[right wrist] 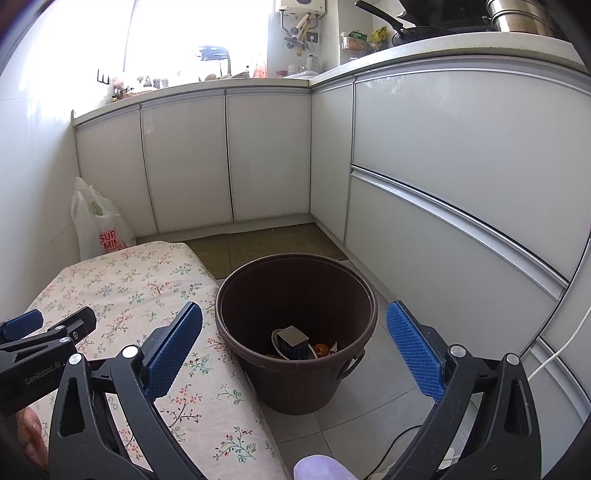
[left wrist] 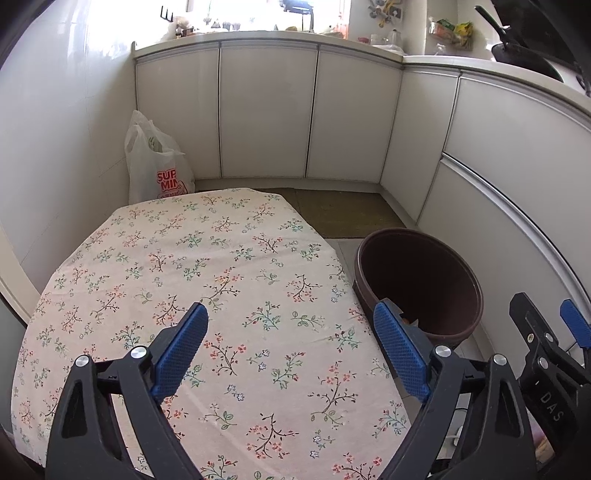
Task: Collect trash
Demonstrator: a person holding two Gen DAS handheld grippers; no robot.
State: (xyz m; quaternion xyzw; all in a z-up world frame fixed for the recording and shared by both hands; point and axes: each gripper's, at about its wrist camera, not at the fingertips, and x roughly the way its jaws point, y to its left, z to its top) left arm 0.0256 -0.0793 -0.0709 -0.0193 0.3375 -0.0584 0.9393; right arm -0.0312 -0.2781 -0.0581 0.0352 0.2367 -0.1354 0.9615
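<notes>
Both my left gripper (left wrist: pixel 290 350) and right gripper (right wrist: pixel 295 350) gape empty — the small box (right wrist: pixel 293 341) in the bin (right wrist: pixel 295 376) looks light, stiff, best pinched across its flat sides.

Setting: home kitchen. White cabinet doors (left wrist: pixel 267 110) run in an L under a pale countertop (right wrist: pixel 443 48). Black frying pan (right wrist: pixel 402 31) and steel pot (right wrist: pixel 517 14) sit on the counter. Wall-mounted water heater (right wrist: pixel 301 4) with pipes beside a bright window. Tiled floor, woven mat (right wrist: pixel 269 240), supermarket plastic bag (left wrist: pixel 157 162) in the corner, floral tablecloth (left wrist: pixel 207 295).
</notes>
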